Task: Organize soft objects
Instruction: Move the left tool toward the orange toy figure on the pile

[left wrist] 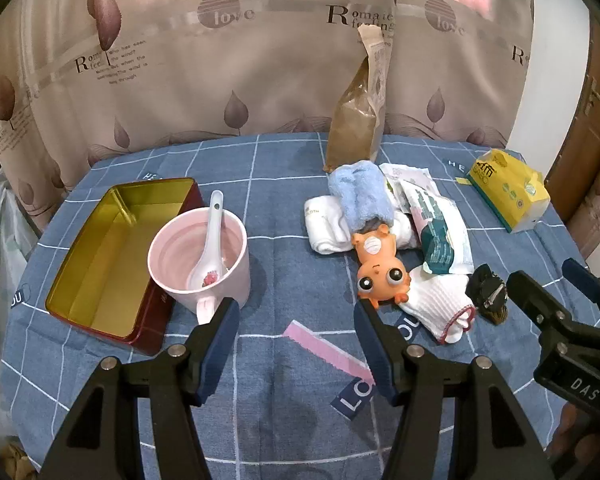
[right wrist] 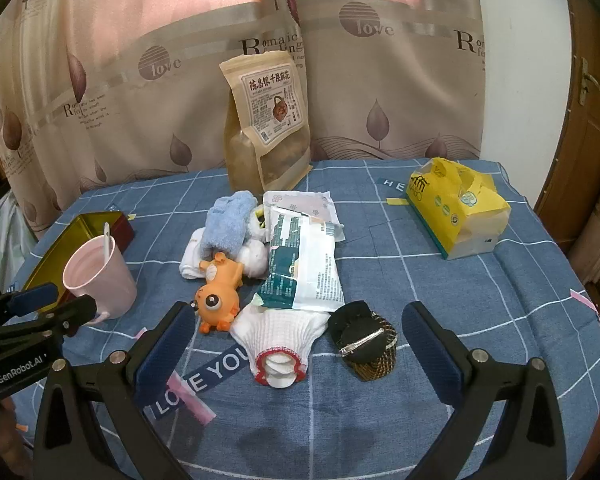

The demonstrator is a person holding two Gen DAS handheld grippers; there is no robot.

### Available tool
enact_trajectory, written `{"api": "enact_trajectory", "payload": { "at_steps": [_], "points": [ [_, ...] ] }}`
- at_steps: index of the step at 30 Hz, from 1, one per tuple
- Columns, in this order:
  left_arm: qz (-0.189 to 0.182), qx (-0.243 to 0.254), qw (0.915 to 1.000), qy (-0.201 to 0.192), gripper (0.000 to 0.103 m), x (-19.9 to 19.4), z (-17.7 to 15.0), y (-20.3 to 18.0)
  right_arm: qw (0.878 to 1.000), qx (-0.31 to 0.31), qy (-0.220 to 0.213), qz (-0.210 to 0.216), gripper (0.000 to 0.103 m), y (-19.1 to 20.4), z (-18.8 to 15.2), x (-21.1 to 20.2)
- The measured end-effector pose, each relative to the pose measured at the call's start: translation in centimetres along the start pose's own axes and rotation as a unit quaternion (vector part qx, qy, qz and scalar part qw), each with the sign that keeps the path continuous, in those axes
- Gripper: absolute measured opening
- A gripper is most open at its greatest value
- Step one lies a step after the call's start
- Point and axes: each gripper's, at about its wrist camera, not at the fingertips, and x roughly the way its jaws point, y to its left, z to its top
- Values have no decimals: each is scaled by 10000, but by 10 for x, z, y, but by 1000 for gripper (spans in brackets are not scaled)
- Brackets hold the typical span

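Grippers, left [left wrist: 296,312] and right [right wrist: 300,320], are hovering with jaws apart and gripping nothing near a pile on the table [right wrist: 480,292], where a blue towel [right wrist: 228,224] is lying over white cloths [right wrist: 192,260], an orange toy [right wrist: 220,292] and a white sock [right wrist: 280,332] sitting nearer.

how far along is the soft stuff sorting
Nothing looks done: the tin is empty. Nothing is in hand: the left gripper and right gripper are both open and empty. Left: the blue towel, white cloths, glove and orange toy lie piled on the table.
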Motion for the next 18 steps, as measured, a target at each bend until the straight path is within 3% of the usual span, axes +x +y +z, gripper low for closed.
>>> {"api": "enact_trajectory", "payload": {
  "at_steps": [18],
  "points": [
    [-8,54,10000,44,61,5,-4,-2,10000,6,17,17,103,3,2,-3]
  ]
}}
